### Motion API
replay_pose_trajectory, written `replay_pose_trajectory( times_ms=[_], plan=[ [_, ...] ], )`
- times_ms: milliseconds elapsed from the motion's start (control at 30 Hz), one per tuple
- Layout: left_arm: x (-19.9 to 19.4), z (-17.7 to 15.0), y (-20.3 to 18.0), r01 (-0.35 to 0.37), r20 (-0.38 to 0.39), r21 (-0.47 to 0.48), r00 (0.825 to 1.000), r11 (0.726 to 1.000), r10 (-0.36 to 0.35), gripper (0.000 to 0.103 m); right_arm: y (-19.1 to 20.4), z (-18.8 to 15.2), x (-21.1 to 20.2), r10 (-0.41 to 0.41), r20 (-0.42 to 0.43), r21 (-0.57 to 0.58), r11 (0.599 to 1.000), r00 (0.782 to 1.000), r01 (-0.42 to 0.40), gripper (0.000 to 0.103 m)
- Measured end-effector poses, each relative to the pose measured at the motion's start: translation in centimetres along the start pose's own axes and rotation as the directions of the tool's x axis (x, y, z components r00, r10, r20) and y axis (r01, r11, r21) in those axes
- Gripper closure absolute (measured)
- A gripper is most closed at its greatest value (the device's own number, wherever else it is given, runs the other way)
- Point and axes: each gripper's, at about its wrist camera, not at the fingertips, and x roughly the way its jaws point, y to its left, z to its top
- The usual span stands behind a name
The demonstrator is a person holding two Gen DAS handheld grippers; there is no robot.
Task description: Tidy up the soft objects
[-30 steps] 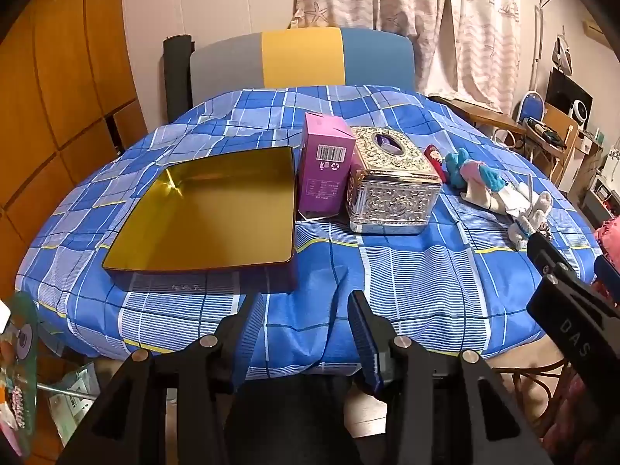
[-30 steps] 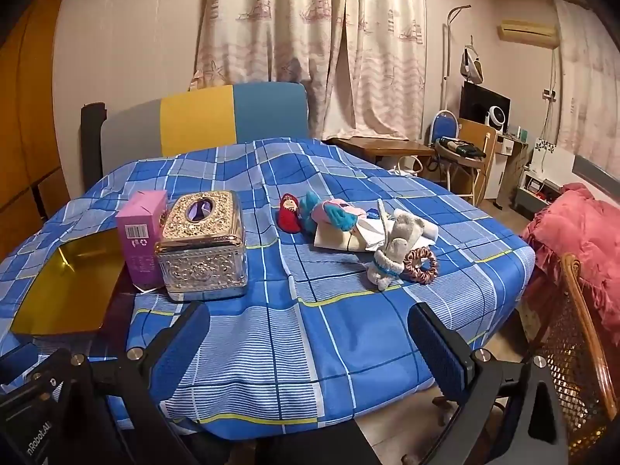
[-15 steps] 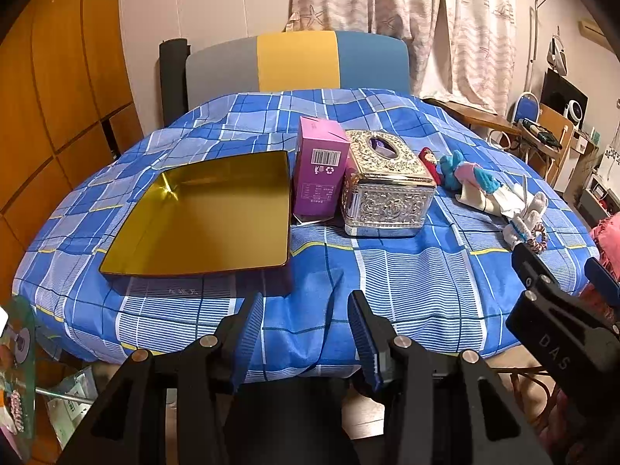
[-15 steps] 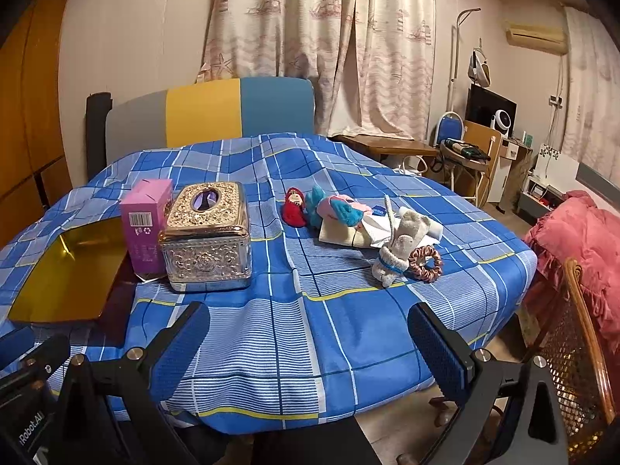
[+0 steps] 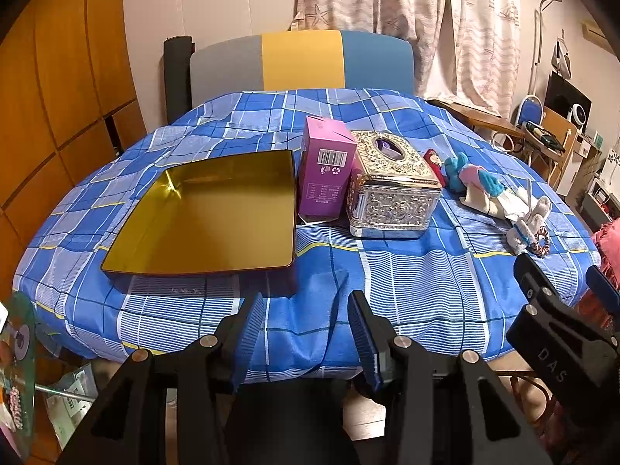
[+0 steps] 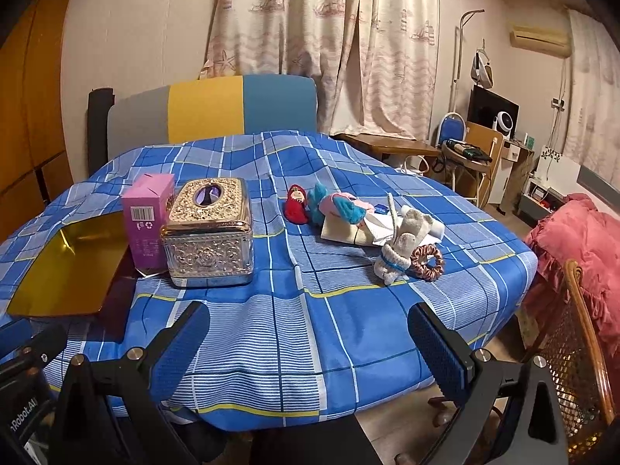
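Observation:
A heap of soft things lies on the right side of the blue checked tablecloth (image 6: 302,310): a small red doll (image 6: 296,204), a blue-and-pink plush (image 6: 337,206), a beige pouch (image 6: 343,230), a grey-white plush rabbit (image 6: 403,248) and a brown scrunchie (image 6: 427,262). The same heap (image 5: 500,203) shows at the right in the left wrist view. An empty gold tin tray (image 5: 209,213) sits at the left. My left gripper (image 5: 306,333) hangs open at the table's near edge, nothing between its blue pads. My right gripper (image 6: 310,348) stands wide open and empty, short of the heap.
A pink carton (image 5: 327,172) and an ornate silver tissue box (image 5: 391,190) stand between tray and heap. A grey, yellow and blue chair back (image 6: 209,112) rises behind the table. A wicker chair (image 6: 573,352) and pink bedding (image 6: 581,236) are at the right.
Both views have shifted slightly, the table objects sitting a little lower and closer to centre. Nothing on the table has moved and both grippers keep the same opening.

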Motion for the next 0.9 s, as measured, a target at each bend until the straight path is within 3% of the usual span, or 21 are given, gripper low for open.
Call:
replay_pose_trajectory(
  times_ms=[900],
  plan=[
    [0.77, -0.10, 0.27, -0.008, -0.029, -0.002, 1.000, 1.000, 0.008, 0.057, -0.03, -0.04, 0.13, 0.000, -0.013, 0.001, 1.000, 1.000, 0.000, 0.000]
  ],
)
